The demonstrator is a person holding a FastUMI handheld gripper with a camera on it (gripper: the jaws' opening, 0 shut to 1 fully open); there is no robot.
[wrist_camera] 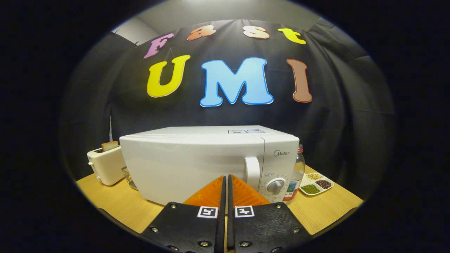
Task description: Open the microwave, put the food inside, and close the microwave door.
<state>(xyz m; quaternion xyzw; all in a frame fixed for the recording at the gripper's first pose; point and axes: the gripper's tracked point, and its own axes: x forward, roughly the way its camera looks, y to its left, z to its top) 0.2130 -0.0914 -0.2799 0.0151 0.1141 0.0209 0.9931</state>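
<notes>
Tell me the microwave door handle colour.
White, same as the microwave body; handle shows best in the gripper view.

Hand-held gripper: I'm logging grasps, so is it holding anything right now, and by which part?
Nothing is held. The hand-held gripper has its fingers closed together with nothing between them, pointing at the shut door of the microwave, left of its handle.

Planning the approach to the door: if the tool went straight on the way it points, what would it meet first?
Likely the microwave's closed door, left of its handle. The tool is shut, empty; depth is unclear.
</notes>
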